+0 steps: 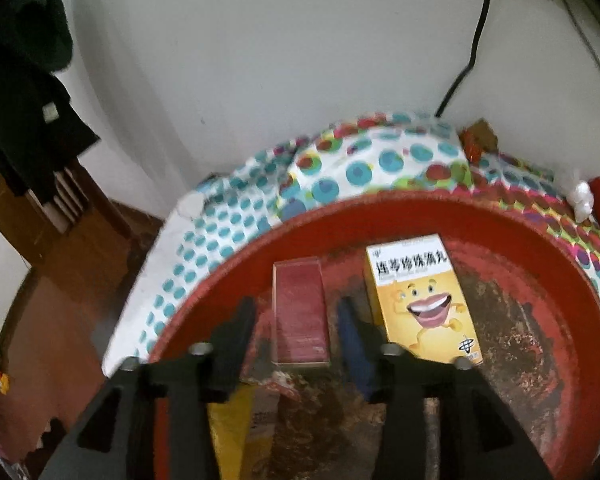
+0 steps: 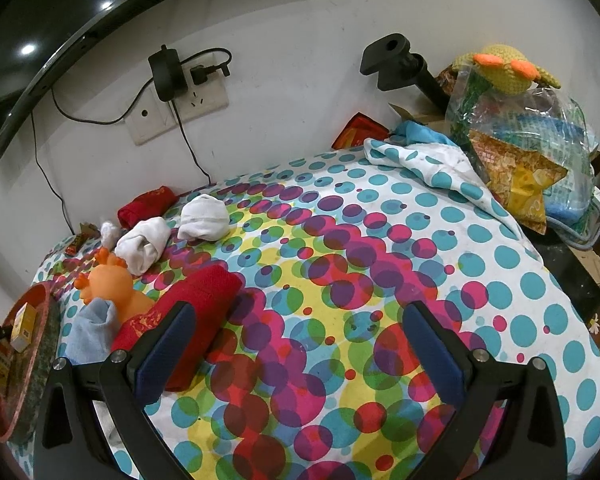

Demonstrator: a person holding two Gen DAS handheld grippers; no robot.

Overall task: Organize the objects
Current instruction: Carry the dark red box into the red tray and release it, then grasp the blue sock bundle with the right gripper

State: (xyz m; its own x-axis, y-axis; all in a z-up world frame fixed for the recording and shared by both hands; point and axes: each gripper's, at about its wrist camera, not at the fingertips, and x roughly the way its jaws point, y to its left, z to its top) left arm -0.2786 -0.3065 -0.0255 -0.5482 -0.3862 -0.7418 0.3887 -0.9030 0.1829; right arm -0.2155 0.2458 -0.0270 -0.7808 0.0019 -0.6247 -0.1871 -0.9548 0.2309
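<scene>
Red tray (image 1: 540, 272) holds your two boxes; left gripper (image 1: 300, 328) loosely straddles the maroon box (image 1: 298, 312), seemingly released; right gripper (image 2: 300, 344) gapes empty; socks (image 2: 202, 216) remain far left.

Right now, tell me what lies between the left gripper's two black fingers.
A dark red rectangular box lies flat in the red tray, pads clear of it, in the left wrist view.

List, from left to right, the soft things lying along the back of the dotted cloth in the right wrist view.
Red roll → white rolled socks → white bundle → rumpled dotted cloth → plastic bag of packets.
</scene>
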